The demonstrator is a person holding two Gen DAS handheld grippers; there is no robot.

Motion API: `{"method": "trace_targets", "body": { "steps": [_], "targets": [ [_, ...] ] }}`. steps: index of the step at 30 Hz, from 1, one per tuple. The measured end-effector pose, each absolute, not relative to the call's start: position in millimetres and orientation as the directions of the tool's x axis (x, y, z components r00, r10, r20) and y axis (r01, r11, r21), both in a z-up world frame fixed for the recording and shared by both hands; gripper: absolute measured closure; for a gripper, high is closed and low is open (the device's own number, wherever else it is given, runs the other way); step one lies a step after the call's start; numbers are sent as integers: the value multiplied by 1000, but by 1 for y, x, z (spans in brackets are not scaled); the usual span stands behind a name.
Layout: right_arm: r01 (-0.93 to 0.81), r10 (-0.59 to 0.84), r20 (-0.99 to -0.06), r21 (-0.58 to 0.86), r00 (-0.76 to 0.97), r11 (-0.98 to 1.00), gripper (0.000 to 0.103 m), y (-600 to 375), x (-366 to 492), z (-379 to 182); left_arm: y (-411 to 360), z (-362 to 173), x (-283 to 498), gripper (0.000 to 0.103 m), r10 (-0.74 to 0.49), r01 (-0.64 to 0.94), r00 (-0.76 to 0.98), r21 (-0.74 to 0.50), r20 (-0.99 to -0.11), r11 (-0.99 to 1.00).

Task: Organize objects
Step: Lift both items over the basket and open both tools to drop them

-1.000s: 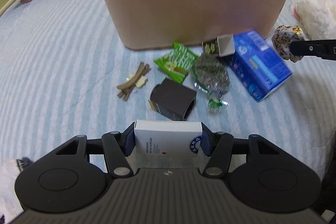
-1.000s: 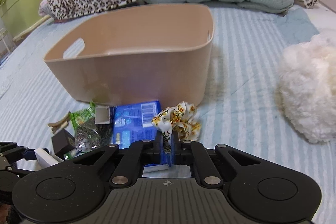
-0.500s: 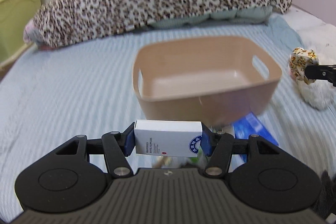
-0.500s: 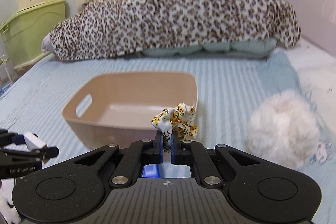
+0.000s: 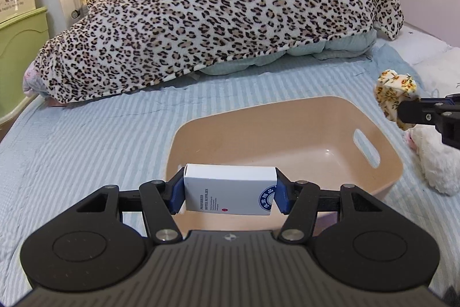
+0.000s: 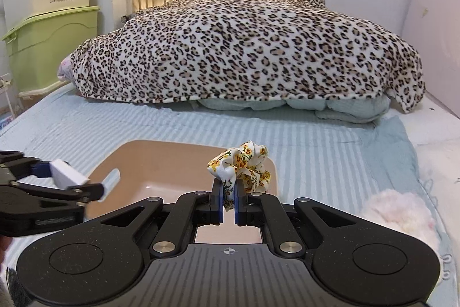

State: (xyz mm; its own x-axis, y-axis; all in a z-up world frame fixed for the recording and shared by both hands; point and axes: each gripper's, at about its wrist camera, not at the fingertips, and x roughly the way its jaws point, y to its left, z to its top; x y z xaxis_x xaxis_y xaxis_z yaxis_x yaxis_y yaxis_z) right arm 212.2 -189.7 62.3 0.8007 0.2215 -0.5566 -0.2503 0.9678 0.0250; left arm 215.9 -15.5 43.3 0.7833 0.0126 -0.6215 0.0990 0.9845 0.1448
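The left gripper [image 5: 230, 193] is clamping a small white box [image 5: 230, 196] between its blue pads, its jaws closed on the two short ends. The box is lying crosswise to the fingers, its long axis running from pad to pad, level across the left wrist view. Its printed broad face is turning toward the camera, with small dark lettering running sideways near the left end and a round blue emblem at the right end; the plain top face is pointing up. The box is hanging in the air above the near rim of a beige plastic basket [image 5: 385, 177], not touching it.

The basket is sitting on the bed [image 5: 86, 151], which is covered in a pale blue striped sheet. Its hollow is showing bare, with a slot handle cut in each end wall.

The right gripper [image 6: 227, 205] is pinching a yellow-flowered white scrunchie [image 6: 244, 163], its jaws nearly together on a fold of the fabric. The rest of the scrunchie is bunching up and forward beyond the fingertips, over the basket's near right part in the right wrist view. In the left wrist view the same scrunchie [image 5: 395, 92] is showing at the right edge, held above the basket's right end.

A leopard-print blanket [image 5: 230, 19] is lying heaped across the far side of the bed, and a fluffy white plush [image 5: 437, 163] is resting on the sheet just right of the basket.
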Motion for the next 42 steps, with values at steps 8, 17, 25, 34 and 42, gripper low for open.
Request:
{"method": "trace_targets", "body": {
  "steps": [8, 17, 25, 34, 42],
  "targets": [
    [-268, 255, -638, 77, 727, 960, 96, -172, 251, 31, -25, -1, 270, 42, 63, 85, 710, 174, -701, 981],
    [-258, 242, -750, 98, 615, 961, 96, -165, 272, -11, -25, -37, 292, 41, 96, 96, 618, 196, -781, 976],
    [-265, 221, -716, 51, 662, 963, 53, -170, 248, 9, -25, -7, 274, 12, 79, 85, 674, 183, -735, 979],
    [-277, 243, -662, 54, 709, 959, 25, -184, 205, 50, -16, 34, 232, 7, 94, 47, 726, 186, -681, 981],
    [-263, 247, -683, 83, 687, 961, 10, -195, 163, 43, 4, 37, 183, 6, 103, 26, 717, 175, -689, 984]
  ]
}}
